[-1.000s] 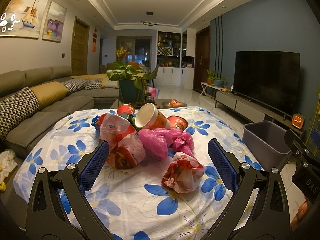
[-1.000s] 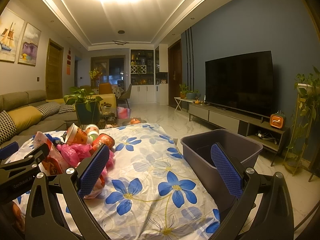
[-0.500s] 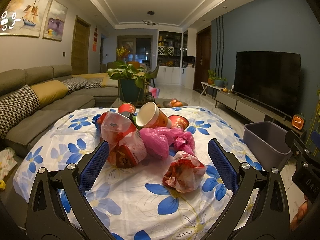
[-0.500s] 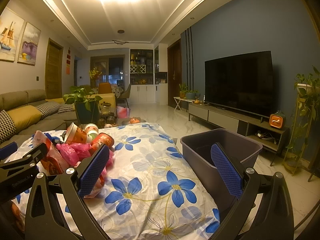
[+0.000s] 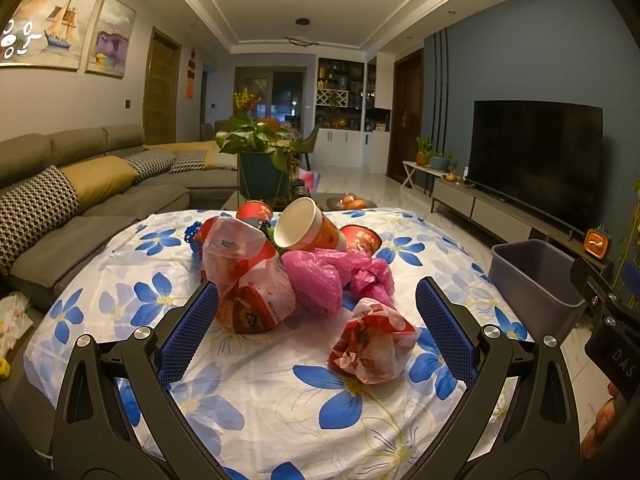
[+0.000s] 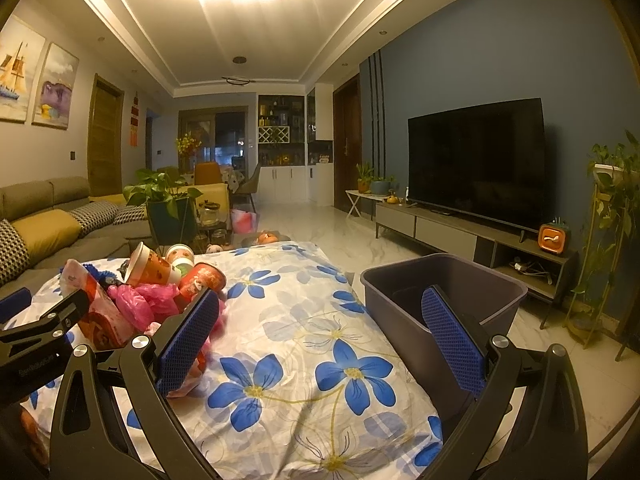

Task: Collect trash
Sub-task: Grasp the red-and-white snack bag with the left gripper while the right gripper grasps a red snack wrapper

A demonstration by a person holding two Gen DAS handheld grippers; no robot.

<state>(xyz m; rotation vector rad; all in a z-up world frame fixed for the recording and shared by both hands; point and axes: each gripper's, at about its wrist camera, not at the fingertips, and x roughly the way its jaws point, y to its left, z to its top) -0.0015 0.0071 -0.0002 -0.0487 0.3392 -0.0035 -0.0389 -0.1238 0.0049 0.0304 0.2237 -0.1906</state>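
Gaping wide, the left tool [image 5: 316, 326] holds nothing; its blue pads [image 5: 188, 332] hang above the flowered cloth [image 5: 280, 408] that covers the desk, touching no trash. Between its fingers, toward the right one, lies a crumpled red-and-white wrapper [image 5: 370, 346], close ahead. Just beyond the left pad sits a clear bag with a red snack packet [image 5: 248, 280], its near edge beside the pad's tip (contact cannot be judged from this angle). Farther ahead, a pink plastic bag [image 5: 328, 276] leans against that packet, and behind it a paper cup [image 5: 308, 226] lies tilted with its white mouth facing the tool, among other red cups [image 5: 360, 238].

The right tool [image 6: 320, 328] is likewise spread wide and grips nothing. Its left pad [image 6: 188, 336] overlaps the heap's edge in view, with the pink plastic bag [image 6: 140, 302] just past it. A grey bin [image 6: 444, 292] stands off the desk's edge ahead, behind the tool's right finger. From the left wrist view the bin [image 5: 536, 280] is well off to the right, apart from the heap.
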